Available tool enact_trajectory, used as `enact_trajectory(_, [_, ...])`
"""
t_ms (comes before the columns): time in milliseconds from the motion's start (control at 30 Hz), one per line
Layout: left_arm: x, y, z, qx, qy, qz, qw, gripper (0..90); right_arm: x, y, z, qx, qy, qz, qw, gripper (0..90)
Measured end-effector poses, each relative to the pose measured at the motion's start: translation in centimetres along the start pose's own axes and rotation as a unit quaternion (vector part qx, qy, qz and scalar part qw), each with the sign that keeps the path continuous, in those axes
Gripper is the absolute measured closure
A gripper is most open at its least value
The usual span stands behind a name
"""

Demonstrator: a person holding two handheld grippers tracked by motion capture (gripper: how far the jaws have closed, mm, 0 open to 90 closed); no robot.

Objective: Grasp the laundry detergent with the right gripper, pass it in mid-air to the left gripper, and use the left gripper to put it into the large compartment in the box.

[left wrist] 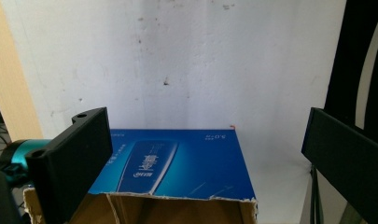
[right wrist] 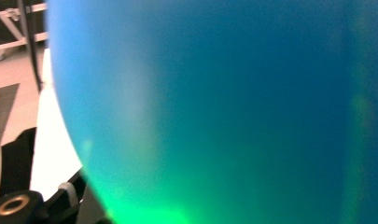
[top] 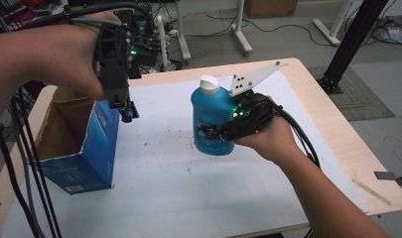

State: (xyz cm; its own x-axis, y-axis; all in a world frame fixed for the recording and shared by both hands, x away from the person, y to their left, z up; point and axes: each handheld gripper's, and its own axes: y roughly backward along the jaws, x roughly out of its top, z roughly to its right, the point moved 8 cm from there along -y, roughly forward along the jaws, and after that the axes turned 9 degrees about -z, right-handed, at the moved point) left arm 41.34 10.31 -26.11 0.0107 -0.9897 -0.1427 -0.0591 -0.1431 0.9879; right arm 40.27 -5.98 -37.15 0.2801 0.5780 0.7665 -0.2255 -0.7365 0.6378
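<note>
In the high view, the person's right forearm enters from about 5 o'clock and the right hand (top: 270, 136) carries the right gripper (top: 213, 133), whose jaws are clamped on the lower body of a blue bottle (top: 211, 121) with a white cap (top: 209, 83). The bottle stands upright and is held up off the table (top: 188, 198), close to the middle of the white sheet that covers the tabletop; whether its base touches the sheet cannot be told, though it appears raised. A grey three-cornered plate (top: 250, 79) juts from the gripper toward 1 o'clock, and a green light glows on its body. In the right gripper view the bottle's blue surface (right wrist: 224, 102) sits pressed up close to the lens, blurred, with a green glow along its lower edge. Farther toward 9 o'clock on the table rests an open blue cardboard box (top: 84, 148) with a torn brown rim, standing on the sheet near the left edge. Above it, toward 10 o'clock, the left hand (top: 54, 54) holds the left gripper (top: 128, 115) pointing down just over the box's near-right corner. In the left gripper view its jaws stand wide apart with nothing between them, the printed blue face of the box (left wrist: 177, 163) and the white sheet lying below.
</note>
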Motion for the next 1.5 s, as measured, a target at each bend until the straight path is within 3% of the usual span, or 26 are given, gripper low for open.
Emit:
enact_trajectory(333, [0.7,0.4,1.2,-0.02,-0.005,0.005,0.9998,1.7,2.5,-1.9,-2.8,0.036,0.039,-0.01,0.9985,46.4])
enact_trajectory(600, [1.4,0.4,2.2,-0.04,-0.013,0.006,0.9991,1.7,3.5,-2.9,-4.3,0.059,0.051,-0.014,0.9969,46.4])
enact_trajectory(1133, [3.1,-0.1,3.4,-0.054,-0.025,0.002,0.9983,1.7,5.5,-4.3,-5.9,0.086,0.069,-0.01,0.9939,46.5])
enact_trajectory(1500, [3.7,-0.4,3.5,-0.055,-0.013,0.004,0.9984,4.1,5.9,-4.2,-6.3,0.092,0.065,-0.006,0.9936,46.5])
